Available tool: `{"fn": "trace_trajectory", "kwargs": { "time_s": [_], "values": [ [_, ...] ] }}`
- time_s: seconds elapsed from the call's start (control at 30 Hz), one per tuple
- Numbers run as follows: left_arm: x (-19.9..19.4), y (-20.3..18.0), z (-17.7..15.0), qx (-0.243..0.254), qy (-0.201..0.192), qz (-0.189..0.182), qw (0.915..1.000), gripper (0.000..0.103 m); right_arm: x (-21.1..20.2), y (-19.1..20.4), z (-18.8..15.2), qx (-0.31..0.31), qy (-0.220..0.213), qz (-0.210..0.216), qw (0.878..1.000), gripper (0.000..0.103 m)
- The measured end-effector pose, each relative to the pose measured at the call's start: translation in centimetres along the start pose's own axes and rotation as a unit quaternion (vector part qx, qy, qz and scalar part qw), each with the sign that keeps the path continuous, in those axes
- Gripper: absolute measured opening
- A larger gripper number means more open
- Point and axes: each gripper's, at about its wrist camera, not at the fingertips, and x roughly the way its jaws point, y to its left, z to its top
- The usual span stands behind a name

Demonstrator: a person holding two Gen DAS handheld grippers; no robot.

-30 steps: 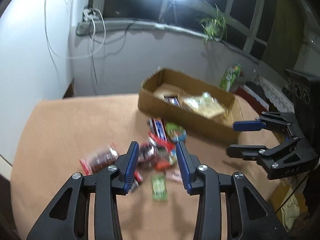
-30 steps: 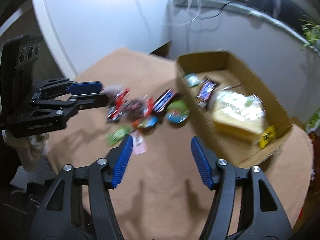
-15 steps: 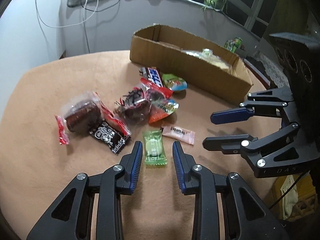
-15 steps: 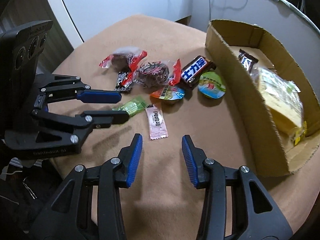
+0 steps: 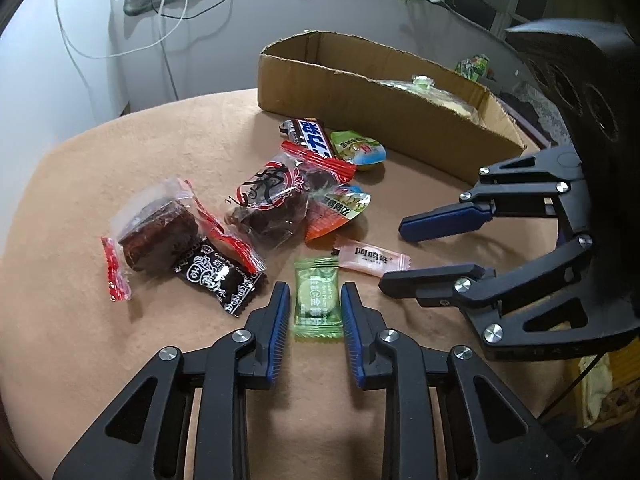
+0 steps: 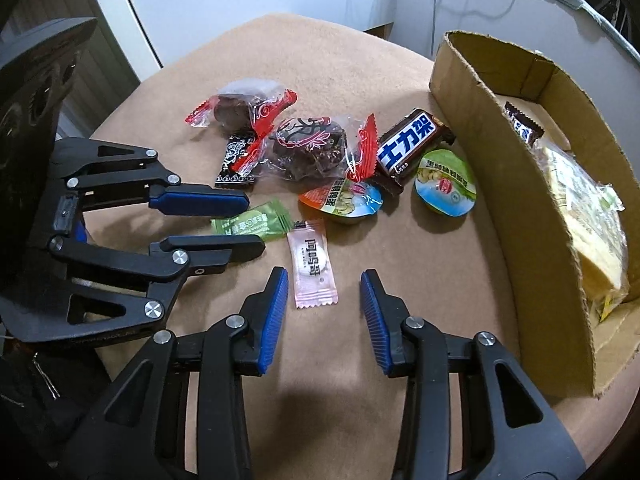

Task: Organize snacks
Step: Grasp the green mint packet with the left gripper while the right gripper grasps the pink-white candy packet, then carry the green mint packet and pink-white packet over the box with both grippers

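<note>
Green candy [image 5: 316, 300] lies on the tan cloth [image 5: 120, 152], pinched between the left gripper [image 5: 314, 294] pads, so lift gently; the right gripper [image 6: 323, 280], spread jaws just closing around the pink candy [image 6: 312, 264] near end without touching, should centre before squeezing

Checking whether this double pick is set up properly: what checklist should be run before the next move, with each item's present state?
1. Left claw closed on green candy: ok.
2. Right claw gripping pink candy: not ok; jaws have just been closing, candy lies between them, pads not touching it.
3. Black packet outside the left claw: ok.
4. Claws apart from each other: ok.
5. Free room in the box: ok.
6. Left grip firm enough to lift: cannot tell.
</note>
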Motion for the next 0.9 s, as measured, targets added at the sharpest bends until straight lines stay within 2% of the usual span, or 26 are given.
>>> {"fn": "trace_trajectory", "kwargs": {
  "time_s": [0.2, 0.43, 0.6, 0.9],
  "values": [
    [0.2, -0.1, 0.0, 0.013, 0.000, 0.009, 0.9999, 0.022, 0.5, 0.6, 0.6, -0.013, 0.000, -0.008, 1.000, 0.039],
    [0.2, -0.3, -0.1, 0.024, -0.004, 0.017, 0.9996, 0.021, 1.2, 1.8, 1.1, -0.019, 0.000, -0.013, 1.000, 0.022],
    [0.1, -0.3, -0.2, 0.020, -0.008, 0.017, 0.9996, 0.021, 0.9, 1.6, 0.8, -0.009, -0.001, -0.018, 1.000, 0.021],
    [-1.0, 0.1, -1.0, 0.002, -0.019, 0.011, 0.9998, 0.020, -0.9, 0.6, -0.7, 0.035, -0.032, -0.010, 0.999, 0.021]
  ]
}}
